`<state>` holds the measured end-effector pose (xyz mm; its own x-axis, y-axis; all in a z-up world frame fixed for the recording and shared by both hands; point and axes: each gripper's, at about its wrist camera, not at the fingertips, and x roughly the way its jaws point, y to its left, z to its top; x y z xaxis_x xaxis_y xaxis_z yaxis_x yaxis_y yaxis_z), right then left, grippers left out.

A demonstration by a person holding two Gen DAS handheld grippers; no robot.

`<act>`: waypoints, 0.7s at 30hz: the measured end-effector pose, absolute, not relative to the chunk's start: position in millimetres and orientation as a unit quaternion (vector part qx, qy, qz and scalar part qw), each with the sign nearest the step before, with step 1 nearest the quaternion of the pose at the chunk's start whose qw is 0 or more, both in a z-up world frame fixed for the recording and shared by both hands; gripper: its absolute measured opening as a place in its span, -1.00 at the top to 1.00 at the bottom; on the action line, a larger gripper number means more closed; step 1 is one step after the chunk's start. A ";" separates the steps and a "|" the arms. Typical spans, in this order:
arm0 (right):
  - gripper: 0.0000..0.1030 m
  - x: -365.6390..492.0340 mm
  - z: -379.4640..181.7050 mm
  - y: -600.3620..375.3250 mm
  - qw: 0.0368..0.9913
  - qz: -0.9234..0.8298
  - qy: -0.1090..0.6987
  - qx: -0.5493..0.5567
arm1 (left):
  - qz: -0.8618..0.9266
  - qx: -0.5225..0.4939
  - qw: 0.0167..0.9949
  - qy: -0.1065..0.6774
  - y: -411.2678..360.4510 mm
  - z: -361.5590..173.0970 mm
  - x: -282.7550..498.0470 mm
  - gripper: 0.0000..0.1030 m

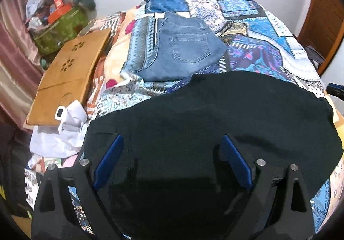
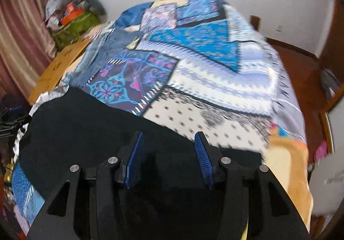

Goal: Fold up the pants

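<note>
Blue-padded fingers of the left gripper [image 1: 172, 162] stand wide apart above the black pants [image 1: 215, 115], with nothing clamped between them. Seen from the right wrist, the right gripper [image 2: 169, 158] also has its jaws apart, narrower than the left, and hangs over the near right edge of the same dark cloth without pinching it. The pants lie spread flat across the near end of the bed [image 2: 215, 93], on its patchwork cover, running from one gripper to the other.

Farther up the bed, a pair of blue jeans [image 1: 182, 50] sits already folded, pocket upward, well apart from the black pair. Beside the bed, at the left, a wooden lap tray [image 1: 71, 80] rests near some white cloth [image 1: 62, 132].

Judging from this, the black pants are laid out and both grippers are free, between grasps. The next move probably calls for each gripper to come down on an edge of the cloth, close on it, and carry it over to make a fold.
</note>
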<state>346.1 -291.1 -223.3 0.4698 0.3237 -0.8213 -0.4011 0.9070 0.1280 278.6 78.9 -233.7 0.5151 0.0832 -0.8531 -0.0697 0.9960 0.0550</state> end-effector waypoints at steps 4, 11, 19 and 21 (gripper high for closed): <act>0.12 364.0 -250.9 -270.6 0.824 0.241 0.510 -0.056 | 0.054 0.016 0.863 0.502 83.0 -246.4 277.6 -0.81; 0.68 355.7 -256.4 -260.2 0.821 0.250 0.508 -0.069 | 0.069 0.008 0.858 0.509 100.1 -253.6 267.0 -0.81; 0.11 316.2 -214.5 -294.4 0.873 0.185 0.450 -0.028 | 0.140 -0.056 0.851 0.504 179.8 -238.4 232.4 -0.81; 0.09 301.4 -207.4 -306.9 0.884 0.160 0.439 -0.027 | 0.155 -0.085 0.841 0.511 206.2 -241.6 221.9 -0.82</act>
